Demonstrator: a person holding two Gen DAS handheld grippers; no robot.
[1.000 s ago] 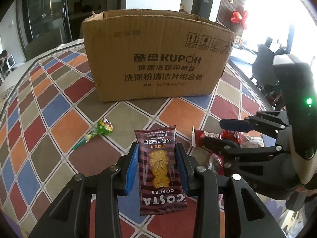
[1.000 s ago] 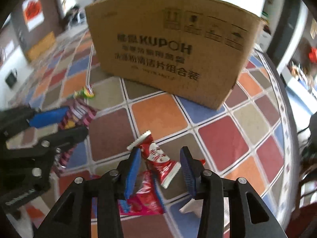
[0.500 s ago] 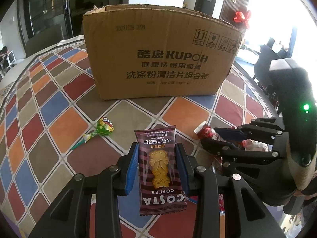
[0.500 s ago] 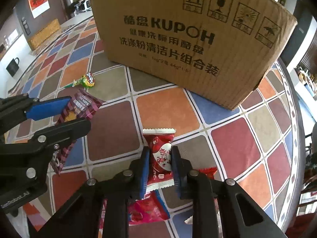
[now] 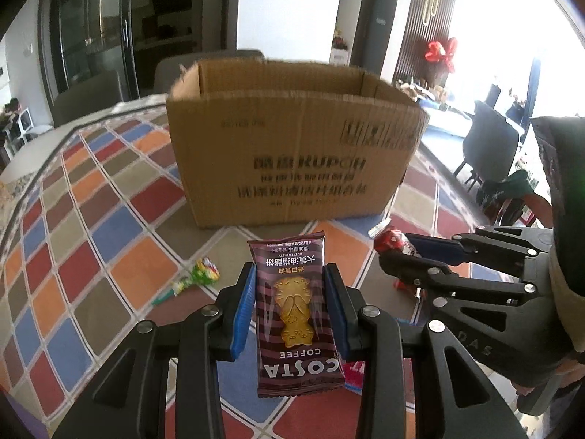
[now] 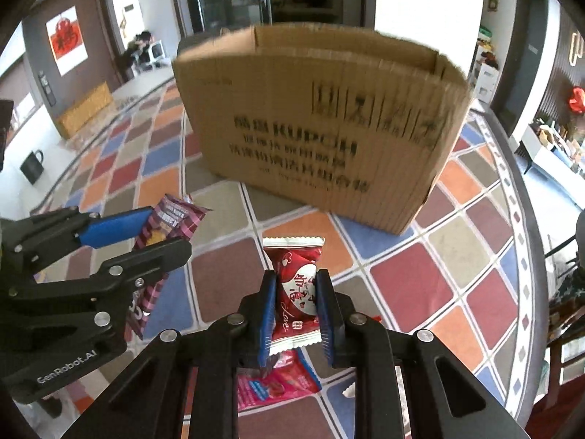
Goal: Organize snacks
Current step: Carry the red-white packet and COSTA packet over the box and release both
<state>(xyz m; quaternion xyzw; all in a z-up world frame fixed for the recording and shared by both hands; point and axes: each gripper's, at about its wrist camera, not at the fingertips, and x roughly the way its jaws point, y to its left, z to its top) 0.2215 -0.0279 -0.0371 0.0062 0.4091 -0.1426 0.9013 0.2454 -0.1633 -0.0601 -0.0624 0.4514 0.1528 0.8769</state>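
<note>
Both wrist views have been raised since the earlier frames, so that the open top of the cardboard box point(image 5: 292, 146) is now looked into, where before only its printed front was seen. It stands far on the desk point(image 5: 91, 226), whose checked cloth fills most of each view, and is judged to be where the snacks are meant to go.

Nearer, the left hand-held gripper point(image 5: 289, 303) is pinched on the brown Costa biscuit packet point(image 5: 296, 314), held by its long edges so that it lies flat along the fingers. The jaws of the right hand-held gripper point(image 6: 295, 307) have just been closing and are now pressed on the red candy packet point(image 6: 296, 292), which has been lifted clear of the desk.

A green lollipop point(image 5: 197, 278) is left on the desk, to the left of the biscuit packet; it is shown only in the left view. A pink packet point(image 6: 278, 384) beneath the right gripper is shown plainly only in the right view, which also gives the side of the left gripper's hold.
</note>
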